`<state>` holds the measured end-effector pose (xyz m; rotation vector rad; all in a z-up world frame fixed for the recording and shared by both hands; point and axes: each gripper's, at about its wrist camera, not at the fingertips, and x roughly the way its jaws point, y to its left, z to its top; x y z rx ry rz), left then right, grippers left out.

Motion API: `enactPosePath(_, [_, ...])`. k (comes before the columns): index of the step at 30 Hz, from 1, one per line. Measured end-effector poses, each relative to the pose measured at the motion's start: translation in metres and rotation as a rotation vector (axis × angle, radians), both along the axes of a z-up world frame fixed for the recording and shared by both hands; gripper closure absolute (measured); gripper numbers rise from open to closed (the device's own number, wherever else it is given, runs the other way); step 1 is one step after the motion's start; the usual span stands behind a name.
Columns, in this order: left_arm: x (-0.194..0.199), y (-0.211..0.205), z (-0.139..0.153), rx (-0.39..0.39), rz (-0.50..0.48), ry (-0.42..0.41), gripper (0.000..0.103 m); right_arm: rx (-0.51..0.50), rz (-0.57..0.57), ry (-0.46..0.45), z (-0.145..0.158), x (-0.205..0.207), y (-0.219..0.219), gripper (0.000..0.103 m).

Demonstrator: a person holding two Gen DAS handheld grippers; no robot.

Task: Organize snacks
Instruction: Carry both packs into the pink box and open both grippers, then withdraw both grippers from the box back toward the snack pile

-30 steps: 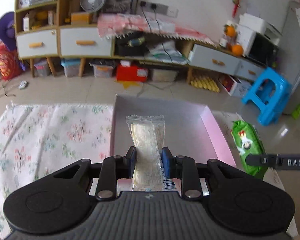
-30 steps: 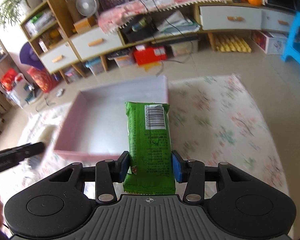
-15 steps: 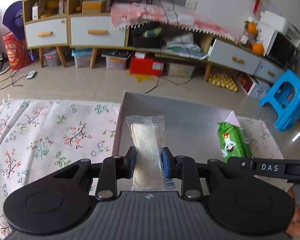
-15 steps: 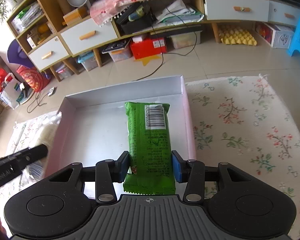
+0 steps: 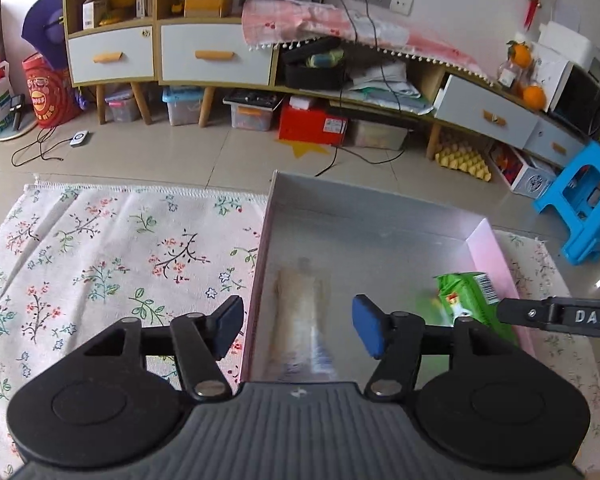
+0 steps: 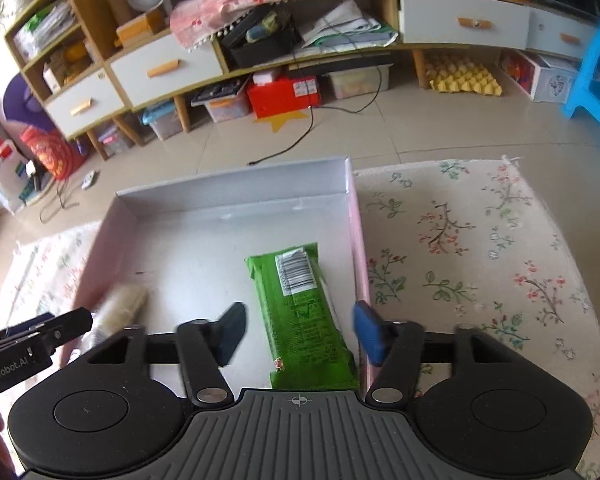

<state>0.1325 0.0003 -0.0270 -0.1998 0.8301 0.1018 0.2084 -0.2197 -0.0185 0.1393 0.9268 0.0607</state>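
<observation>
I'm at the drop: both grippers, left [image 5: 298,332] and right [image 6: 298,334], are spreading their jaws, pale snack [image 5: 300,320] and green snack [image 6: 300,312] released into the tray [image 6: 236,196]; next, back out.

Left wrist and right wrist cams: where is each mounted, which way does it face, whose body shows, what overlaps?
Left wrist: on the left gripper, angled down into the shallow pink-walled box; jaws opening, blurred pale wrapped snack between them, finger at right edge.
Right wrist: on the right gripper, angled down into the box; jaws opening around the green snack packet, hand bottom left.
Shared: box, both snacks, floral cloth, each other's gripper.
</observation>
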Motion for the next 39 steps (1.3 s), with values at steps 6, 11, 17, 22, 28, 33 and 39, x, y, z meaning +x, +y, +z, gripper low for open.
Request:
enactPosePath(6, [-0.011,-0.008,0.017,0.062,0.019,-0.006,0.031,0.070,-0.042,-0.024,0.025,-0.019,-0.017,0.033])
enactPosePath(11, [-0.029,-0.007,0.033,0.042,0.092,-0.002,0.021,0.183,-0.082,-0.033,0.049,-0.046,-0.029,0.020])
enactPosePath(17, [-0.068,-0.022,0.062,0.099,0.098,-0.086,0.000,0.136,-0.149,-0.163,0.091,-0.095,-0.021,0.000])
enactPosePath(22, [-0.090,-0.020,0.060,0.083,0.095,-0.031,0.000,0.011,-0.206,-0.135,0.076,-0.110,-0.009,0.000])
enactPosePath(28, [-0.116,-0.007,0.045,0.024,0.118,0.071,0.000,0.036,-0.201,-0.150,0.065,-0.157,-0.020,0.000])
enactPosePath(33, [-0.120,-0.005,0.054,0.044,0.111,0.045,0.000,0.147,-0.165,0.048,0.037,-0.160,-0.027,0.000])
enactPosePath(39, [-0.128,-0.010,0.031,0.051,0.097,0.031,0.001,0.141,-0.071,0.038,0.035,-0.170,-0.009,0.000])
